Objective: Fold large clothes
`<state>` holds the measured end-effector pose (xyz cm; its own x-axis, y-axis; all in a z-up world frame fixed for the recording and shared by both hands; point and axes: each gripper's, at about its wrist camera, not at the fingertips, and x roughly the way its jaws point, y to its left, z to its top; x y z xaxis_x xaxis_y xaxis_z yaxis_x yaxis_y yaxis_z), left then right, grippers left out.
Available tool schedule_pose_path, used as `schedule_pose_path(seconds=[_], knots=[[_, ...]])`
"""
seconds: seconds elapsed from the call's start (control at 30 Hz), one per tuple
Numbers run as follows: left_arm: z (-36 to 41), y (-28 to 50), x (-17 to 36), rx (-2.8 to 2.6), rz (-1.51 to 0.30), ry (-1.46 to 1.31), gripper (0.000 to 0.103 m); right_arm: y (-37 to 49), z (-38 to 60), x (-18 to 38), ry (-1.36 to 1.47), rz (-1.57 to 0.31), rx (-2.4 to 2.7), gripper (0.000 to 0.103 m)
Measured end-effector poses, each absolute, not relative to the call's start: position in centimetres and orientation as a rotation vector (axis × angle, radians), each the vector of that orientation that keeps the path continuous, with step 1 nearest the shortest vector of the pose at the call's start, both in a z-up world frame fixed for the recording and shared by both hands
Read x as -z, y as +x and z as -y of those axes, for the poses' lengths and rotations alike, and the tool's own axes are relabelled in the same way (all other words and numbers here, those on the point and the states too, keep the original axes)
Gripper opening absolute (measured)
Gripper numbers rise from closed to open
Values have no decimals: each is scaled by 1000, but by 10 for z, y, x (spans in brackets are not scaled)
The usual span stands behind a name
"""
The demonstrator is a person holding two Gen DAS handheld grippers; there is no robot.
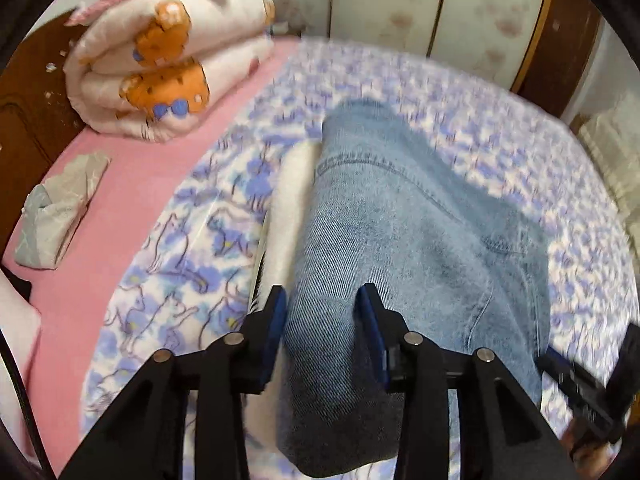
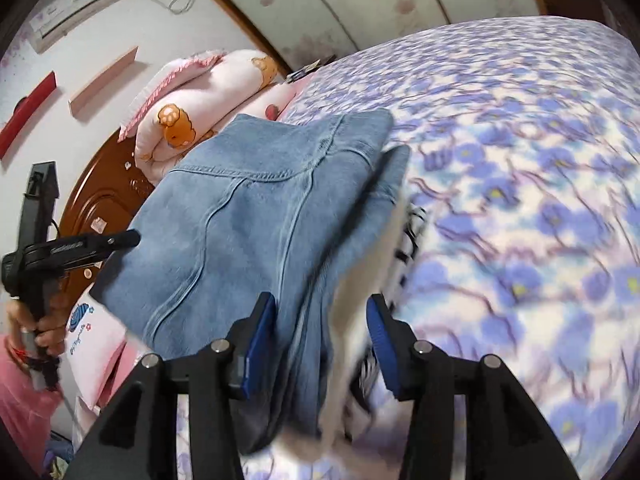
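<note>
Floral bed [image 1: 460,92]: one folded jeans [image 1: 400,240]; left claw [image 1: 322,308], right claw [image 2: 322,322] gripping it.

Bed [image 1: 132,184]: pink sheet, floral blanket [image 1: 460,120] spread across.
Far corner: rolled quilt [image 1: 168,60].
Left edge: grey cloth [image 1: 56,220].
Blanket: jeans [image 1: 400,248] on top.

My left tongs [image 1: 322,308] sit low and centre, folded jeans [image 1: 400,240] between the fingers and running ahead over the bedspread [image 1: 480,120]. A white garment [image 1: 290,208] lies just left of the jeans, partly under them. Rolled quilt [image 1: 168,64] far left at the headboard [image 1: 24,128]; a small folded cloth [image 1: 56,220] nearer, on the sheet [image 1: 132,184]. My right tongs [image 2: 322,322] straddle the jeans' edge; wardrobe doors [image 1: 400,4] behind the bed.
</note>
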<state>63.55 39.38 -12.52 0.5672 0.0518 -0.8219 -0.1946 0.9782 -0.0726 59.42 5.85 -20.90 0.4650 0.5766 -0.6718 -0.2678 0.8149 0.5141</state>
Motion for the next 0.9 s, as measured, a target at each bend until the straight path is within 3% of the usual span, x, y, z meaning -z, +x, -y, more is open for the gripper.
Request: schedule_pose_path(seconds=[0.07, 0.1, 0.17, 0.27, 0.3, 0.47, 0.57, 0.7, 0.9], knots=[[-388, 610, 130, -169, -835, -195, 42, 568, -52, 209, 341, -955, -456, 47], [-386, 598, 132, -174, -805, -210, 53, 556, -51, 208, 318, -959, -416, 47], [-376, 570, 140, -179, -799, -238, 61, 518, -43, 213, 308, -965, -346, 47], [-362, 522, 151, -190, -776, -249, 74, 466, -34, 231, 340, -1037, -282, 56], [-356, 506, 162, -186, -838, -245, 76, 450, -31, 238, 342, -1078, -261, 61], [-320, 411, 220, -222, -1120, -151, 76, 356, -3, 268, 341, -1246, -175, 61], [-293, 340, 235, -249, -1209, -162, 76, 298, 25, 273, 289, -1298, -135, 72], [-243, 254, 237, -248, -1299, -244, 76, 223, 75, 272, 204, -1361, -95, 86], [-133, 155, 201, -175, -1333, -223, 76, 123, 165, 232, 79, -1383, -27, 88]])
